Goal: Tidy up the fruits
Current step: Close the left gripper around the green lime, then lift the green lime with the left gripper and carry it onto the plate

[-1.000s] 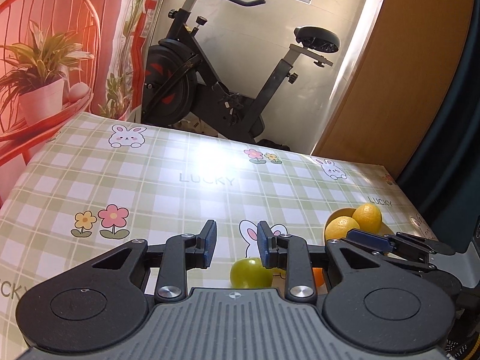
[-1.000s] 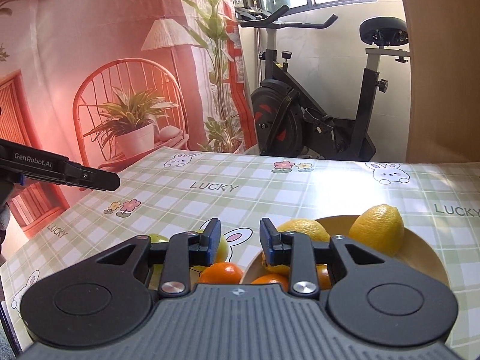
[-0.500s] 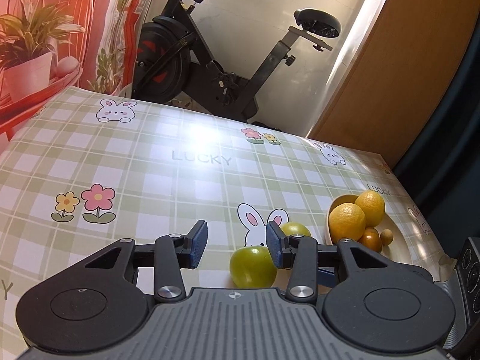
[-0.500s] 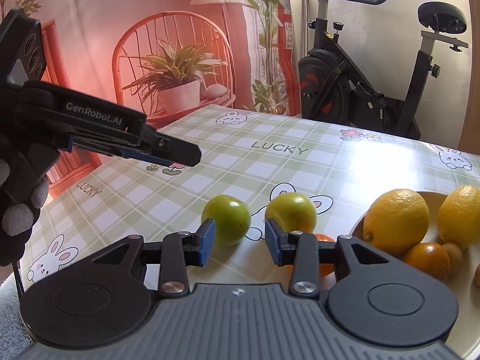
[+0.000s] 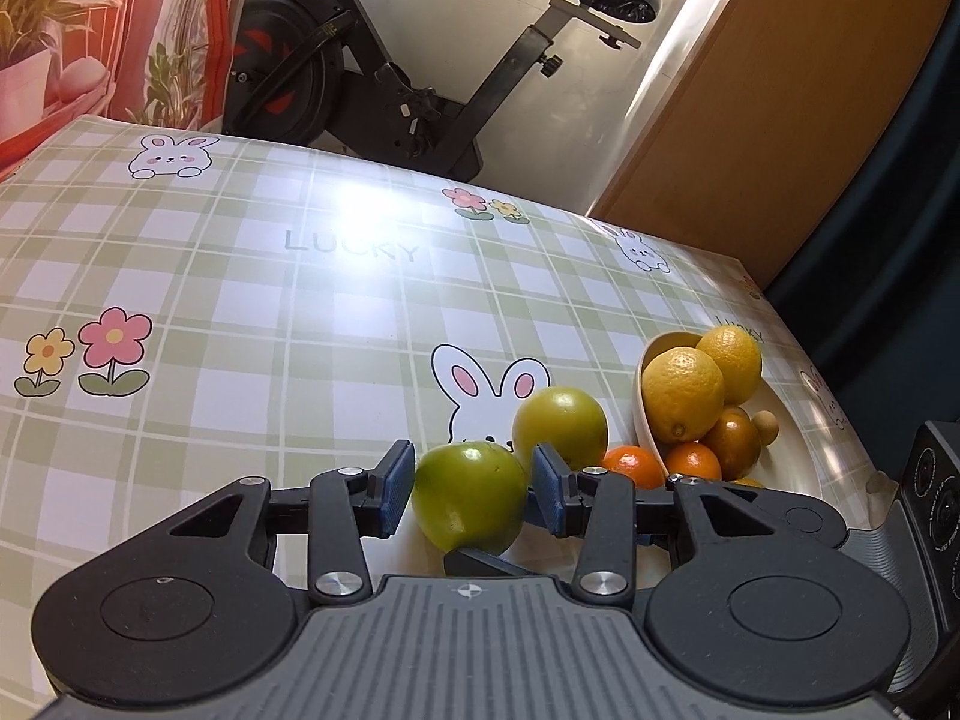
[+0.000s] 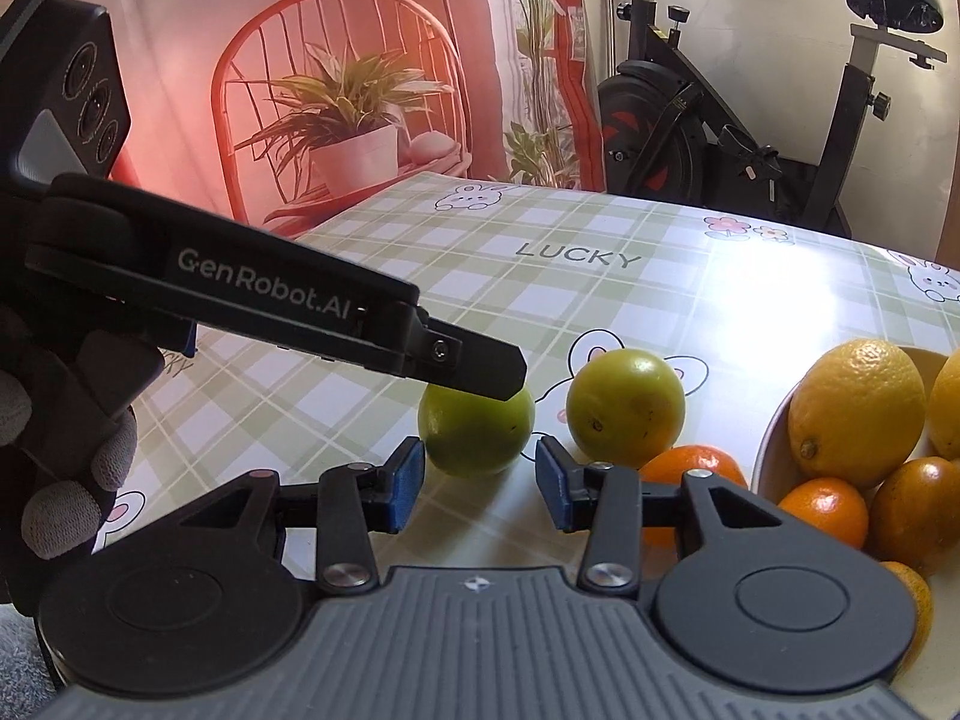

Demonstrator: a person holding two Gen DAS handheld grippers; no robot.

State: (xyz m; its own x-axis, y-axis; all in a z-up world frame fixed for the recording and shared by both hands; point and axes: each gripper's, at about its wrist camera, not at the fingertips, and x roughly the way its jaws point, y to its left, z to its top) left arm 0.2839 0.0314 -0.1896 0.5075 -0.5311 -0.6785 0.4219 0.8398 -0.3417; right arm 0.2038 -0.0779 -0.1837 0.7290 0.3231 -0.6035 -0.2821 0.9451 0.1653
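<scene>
Two green fruits lie on the checked tablecloth. The nearer green fruit point(image 5: 471, 495) point(image 6: 474, 426) sits on the cloth between my left gripper's point(image 5: 473, 492) blue pads, close to both, with no squeeze visible. In the right wrist view the left gripper point(image 6: 504, 375) reaches over that fruit's top. My right gripper point(image 6: 480, 483) is opening, nothing between its pads, the same fruit just ahead. The second green fruit point(image 5: 561, 429) point(image 6: 624, 408) and a small orange point(image 5: 633, 465) point(image 6: 690, 462) lie beside a pale bowl point(image 5: 645, 414) point(image 6: 765, 444) of lemons point(image 5: 681, 393) point(image 6: 855, 414) and oranges.
An exercise bike point(image 5: 372, 60) point(image 6: 720, 138) stands beyond the table's far edge. A wooden door point(image 5: 780, 90) is at the right. A gloved hand point(image 6: 66, 480) holds the left gripper. The right gripper's body point(image 5: 936, 480) shows at the left view's right edge.
Both grippers went from shut to open. The left one sank and came forward around the nearer green fruit. The right one swung left from the bowl toward that fruit.
</scene>
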